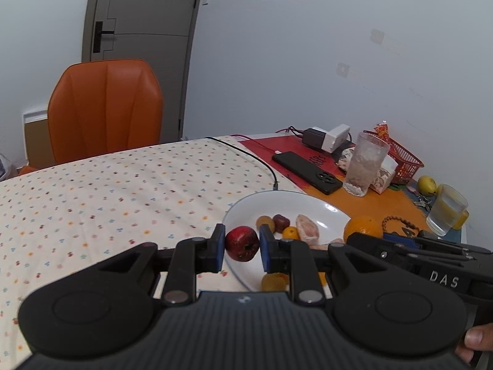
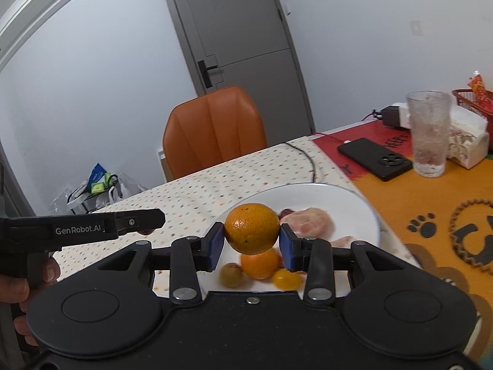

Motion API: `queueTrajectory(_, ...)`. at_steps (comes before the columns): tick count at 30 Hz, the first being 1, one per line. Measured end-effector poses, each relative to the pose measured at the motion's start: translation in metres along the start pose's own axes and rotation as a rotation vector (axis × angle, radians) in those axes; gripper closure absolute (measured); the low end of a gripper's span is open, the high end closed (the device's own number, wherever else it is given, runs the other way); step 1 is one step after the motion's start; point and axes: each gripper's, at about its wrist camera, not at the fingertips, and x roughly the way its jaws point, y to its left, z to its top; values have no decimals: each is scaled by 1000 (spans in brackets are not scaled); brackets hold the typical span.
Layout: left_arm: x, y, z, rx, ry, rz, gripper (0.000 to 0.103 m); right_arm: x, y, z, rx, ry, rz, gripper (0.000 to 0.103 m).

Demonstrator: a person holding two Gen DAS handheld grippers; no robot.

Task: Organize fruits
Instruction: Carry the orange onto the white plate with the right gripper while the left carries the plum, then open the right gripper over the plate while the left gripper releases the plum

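From the left wrist view, the left gripper point(image 1: 242, 243) is clenched on a small dark red fruit point(image 1: 242, 243), its blue pads pressing both sides, and it holds that fruit up over the near left rim of the white plate point(image 1: 246, 205). On the plate, beyond the held fruit, sit a brownish round fruit point(image 1: 265, 223), a dark red one point(image 1: 281, 222), a little orange one point(image 1: 291, 233) and a pale pink piece point(image 1: 307, 227); another yellowish fruit point(image 1: 273, 281) lies at the plate's near edge, partly hidden behind the fingers. Just right of the plate the right gripper's body comes in, carrying an orange point(image 1: 363, 229). Well beyond the plate stand a black phone point(image 1: 308, 171) and a tall clear glass point(image 1: 364, 164). Over to the right wrist view: the right gripper point(image 2: 251, 240) is grasping the orange point(image 2: 251, 228), pads tight on either side, above the plate's point(image 2: 354, 203) near half. Under it on the plate rest a smaller orange fruit point(image 2: 260, 262), a greenish-brown one point(image 2: 230, 274) and a yellow one point(image 2: 286, 278), with the pink piece point(image 2: 311, 223) further back. Left of the plate the other gripper's black body juts in.
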Motion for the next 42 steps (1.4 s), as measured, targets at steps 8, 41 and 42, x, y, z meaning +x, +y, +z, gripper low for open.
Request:
queueTrajectory(8, 23, -8, -1, 7, 29, -13, 81, -2, -27, 0, 32, -7, -37, 66)
queueTrajectory(41, 27, -5, -8, 2, 71, -13, 66, -1, -43, -22, 106, 24, -50, 57)
queueTrajectory(42, 23, -5, -8, 2, 66, -11, 63, -2, -42, -22, 109, 22, -46, 57)
